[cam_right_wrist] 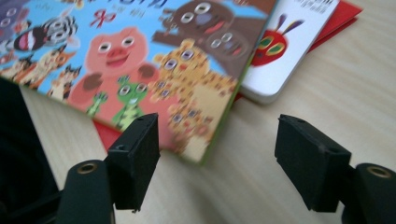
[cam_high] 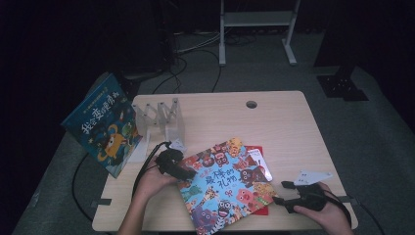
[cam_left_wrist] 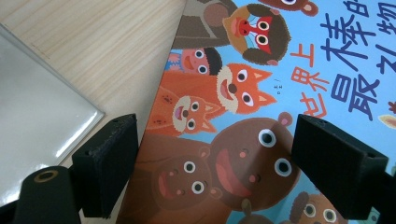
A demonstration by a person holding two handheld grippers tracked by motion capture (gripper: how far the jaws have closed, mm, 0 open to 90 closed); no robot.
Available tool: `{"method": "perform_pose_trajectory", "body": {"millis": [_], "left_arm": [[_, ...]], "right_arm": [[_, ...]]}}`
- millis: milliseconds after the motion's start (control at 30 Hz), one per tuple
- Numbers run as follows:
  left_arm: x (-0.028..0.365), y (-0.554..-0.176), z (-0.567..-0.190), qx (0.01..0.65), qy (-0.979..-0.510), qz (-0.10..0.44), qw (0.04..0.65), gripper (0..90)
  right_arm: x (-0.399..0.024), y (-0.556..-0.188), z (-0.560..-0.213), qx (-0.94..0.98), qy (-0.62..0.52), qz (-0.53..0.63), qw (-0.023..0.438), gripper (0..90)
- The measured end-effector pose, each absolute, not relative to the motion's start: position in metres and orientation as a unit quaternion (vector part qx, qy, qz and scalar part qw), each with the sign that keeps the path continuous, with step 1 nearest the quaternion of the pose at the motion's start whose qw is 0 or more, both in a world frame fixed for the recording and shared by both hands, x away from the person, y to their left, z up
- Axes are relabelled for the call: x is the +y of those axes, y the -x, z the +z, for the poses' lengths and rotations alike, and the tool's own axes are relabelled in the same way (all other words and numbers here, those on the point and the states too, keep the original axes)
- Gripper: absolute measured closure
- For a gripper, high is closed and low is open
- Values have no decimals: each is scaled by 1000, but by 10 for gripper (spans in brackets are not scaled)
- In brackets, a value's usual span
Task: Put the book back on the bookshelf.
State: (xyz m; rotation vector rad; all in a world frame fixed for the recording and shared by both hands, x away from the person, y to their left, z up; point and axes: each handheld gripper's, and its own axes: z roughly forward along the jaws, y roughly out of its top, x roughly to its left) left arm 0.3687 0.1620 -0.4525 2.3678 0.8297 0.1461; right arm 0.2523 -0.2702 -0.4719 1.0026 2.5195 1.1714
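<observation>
Here the large blue picture book with cartoon animals (cam_high: 225,183) lies flat on the pale wooden bench (cam_high: 288,122), atop a red book (cam_right_wrist: 343,14). Both jaws spread, empty: left hand-held gripper (cam_left_wrist: 212,163) over its corner, right hand-held gripper (cam_right_wrist: 217,154) beside its edge. Lifting one corner could drag the stack askew.

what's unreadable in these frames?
- Red book, high view: mostly covered by the animal picture book; cover unseen.
- White book, right gripper view: title cut off by the top edge.
- Animal picture book's near corner, right gripper view: print blurred.
- Clear rack, high view: slot contents too dim to tell.
</observation>
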Motion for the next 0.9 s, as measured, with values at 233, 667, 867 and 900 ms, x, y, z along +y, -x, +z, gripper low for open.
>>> {"method": "perform_pose_trajectory", "body": {"millis": [233,667,867,900], "left_arm": [[157,-366,-454,308,-897,34,317,141],[150,-366,-457,307,-897,10,320,107],[150,-365,-459,311,-892,11,327,101],[150,-365,-459,312,-892,12,326,96]], "right_arm": [[-266,-261,-477,842,-349,390,129,339],[-268,-303,-476,836,-368,381,144,335],[-265,-330,-475,836,-375,372,149,335],[-263,-338,-475,835,-379,370,148,334]]}}
